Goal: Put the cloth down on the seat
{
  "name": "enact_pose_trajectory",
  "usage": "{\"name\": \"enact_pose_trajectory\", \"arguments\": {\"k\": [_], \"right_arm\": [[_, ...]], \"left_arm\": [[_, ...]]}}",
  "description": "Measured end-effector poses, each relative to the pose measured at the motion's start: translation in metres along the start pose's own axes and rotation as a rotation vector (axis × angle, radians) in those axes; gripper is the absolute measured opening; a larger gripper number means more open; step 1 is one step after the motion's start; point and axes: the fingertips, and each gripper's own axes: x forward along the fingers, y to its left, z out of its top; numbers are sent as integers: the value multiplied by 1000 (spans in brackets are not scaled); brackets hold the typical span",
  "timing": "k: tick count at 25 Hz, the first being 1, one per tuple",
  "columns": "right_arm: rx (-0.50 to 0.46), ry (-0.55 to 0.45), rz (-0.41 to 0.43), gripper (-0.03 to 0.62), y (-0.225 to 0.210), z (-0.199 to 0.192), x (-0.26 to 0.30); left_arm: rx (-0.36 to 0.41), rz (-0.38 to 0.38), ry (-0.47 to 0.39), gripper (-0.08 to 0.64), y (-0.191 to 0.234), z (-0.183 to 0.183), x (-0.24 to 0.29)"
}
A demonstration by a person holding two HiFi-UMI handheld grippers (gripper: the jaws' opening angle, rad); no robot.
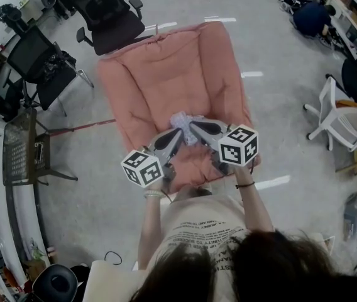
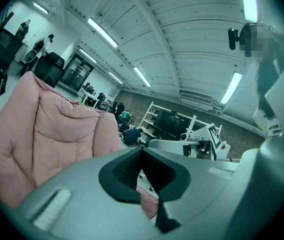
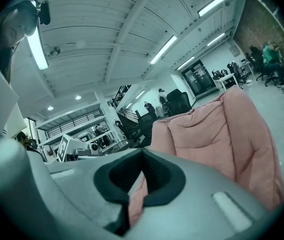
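Observation:
A small crumpled white cloth (image 1: 180, 119) lies on the pink padded seat (image 1: 166, 74), near its front. My left gripper (image 1: 178, 133) and right gripper (image 1: 193, 126) point at it from the near side, tips close together at its edge. In the left gripper view the jaws (image 2: 142, 151) are shut with nothing between the pads, and the pink seat (image 2: 57, 134) fills the left. The right gripper (image 3: 142, 154) is likewise shut and empty, with the seat (image 3: 222, 129) at right. Neither gripper view shows the cloth. Whether the tips touch it I cannot tell.
Two black office chairs (image 1: 112, 17) (image 1: 40, 65) stand behind and left of the seat. A white chair (image 1: 342, 121) is at the right, a wire rack (image 1: 21, 146) at the left, a black stool (image 1: 56, 282) near my feet. People crouch at the far right (image 1: 313, 14).

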Motion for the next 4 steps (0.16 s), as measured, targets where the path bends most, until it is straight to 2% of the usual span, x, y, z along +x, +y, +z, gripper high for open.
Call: {"name": "enact_pose_trajectory", "arguments": {"k": [4], "right_arm": [[-2,7,9,2,1,-1,0]], "left_arm": [[-2,4,3,-8,0,-2,0]]}}
